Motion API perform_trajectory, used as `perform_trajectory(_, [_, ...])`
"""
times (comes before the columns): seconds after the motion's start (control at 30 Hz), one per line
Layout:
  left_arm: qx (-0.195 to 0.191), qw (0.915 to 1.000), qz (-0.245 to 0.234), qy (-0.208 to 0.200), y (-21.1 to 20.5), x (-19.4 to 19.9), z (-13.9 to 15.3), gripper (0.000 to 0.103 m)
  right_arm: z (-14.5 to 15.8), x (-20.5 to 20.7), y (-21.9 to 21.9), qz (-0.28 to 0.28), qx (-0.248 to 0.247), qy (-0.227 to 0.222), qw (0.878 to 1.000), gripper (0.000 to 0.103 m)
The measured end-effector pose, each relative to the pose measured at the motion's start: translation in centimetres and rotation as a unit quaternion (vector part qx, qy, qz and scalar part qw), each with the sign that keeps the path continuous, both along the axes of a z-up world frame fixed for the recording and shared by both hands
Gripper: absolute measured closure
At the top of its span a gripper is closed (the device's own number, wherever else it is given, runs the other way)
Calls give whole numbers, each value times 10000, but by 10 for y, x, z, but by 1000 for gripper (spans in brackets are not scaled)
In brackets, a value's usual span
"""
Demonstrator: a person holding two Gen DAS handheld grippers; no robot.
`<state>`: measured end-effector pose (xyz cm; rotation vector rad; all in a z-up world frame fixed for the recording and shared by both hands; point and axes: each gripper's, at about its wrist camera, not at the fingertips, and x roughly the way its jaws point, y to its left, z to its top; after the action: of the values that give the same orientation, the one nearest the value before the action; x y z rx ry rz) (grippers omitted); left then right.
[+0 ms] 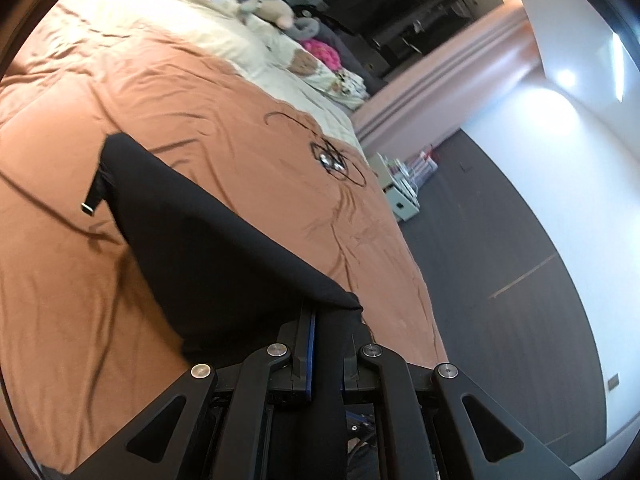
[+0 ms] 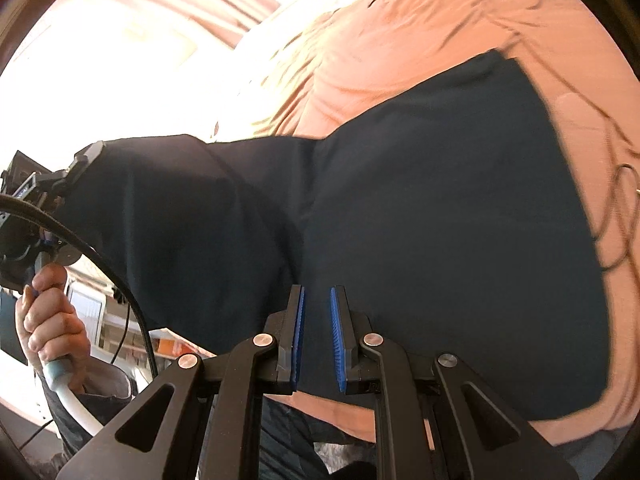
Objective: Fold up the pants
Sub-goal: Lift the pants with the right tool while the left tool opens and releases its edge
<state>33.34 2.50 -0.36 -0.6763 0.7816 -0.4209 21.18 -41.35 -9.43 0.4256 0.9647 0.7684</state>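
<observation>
the black pants (image 2: 420, 216) are spread across the bed (image 1: 80, 280), over its rust-orange cover, with one end lifted off the bedding and the rest lying flat. a dark strap with a small metal buckle (image 1: 89, 208) hangs from the far corner of the cloth in the left wrist view.

the left claw (image 1: 326, 320) is pinched nearly closed on a corner of the pants, the black fabric bunched between its blue-lined pads and draping away over the bed. in the right wrist view a hand (image 2: 48, 320) grips that tool's handle at the bed's edge, with a black cable looping past it, and the cloth rises to it in a taut fold.

the right claw (image 2: 318, 300) also stands narrow, clamped on the near edge of the pants, the dark cloth filling the slim gap between its blue pads.

further up the bed, cream bedding (image 1: 192, 20) and a few soft toys (image 1: 276, 12) sit near the pillows. beside the bed there is dark floor (image 1: 500, 280) and a small pale storage unit (image 1: 400, 192) against the wall.
</observation>
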Motion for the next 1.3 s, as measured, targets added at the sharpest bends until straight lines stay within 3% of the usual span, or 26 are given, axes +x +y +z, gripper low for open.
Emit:
perform_trajectory(0.3, [47,9977,-679,75,-64,17,-8,96,5,-18,-62,-586,118,-60,9982,93])
perform_trajectory(0.6, [12,9912,-1280,339,-119,10,-29,96,5,-37,-113,-979,220,-16,9950,93])
perform_trajectory(0.9, [222,9770,-1894,959,-170,-1,-65,94,1,-46,-136,-1099,370,92,9932,93])
perform_trajectory(0.97, [173,9760,-1918,1014,-171,-1,-66,82,1,-47,-139,-1073,447,91,9932,93])
perform_trajectory(1.0, [189,9767,-1887,1006,-172,-2,-65,67,-1,-45,-138,-1060,484,92,9931,93])
perform_trajectory(1.07, [224,9797,-1769,913,-167,-3,-60,53,-2,-43,-138,-1020,560,95,9932,92])
perform_trajectory(1.3, [306,9838,-1522,894,-143,-6,-63,52,-13,-31,-127,-857,655,136,9941,92])
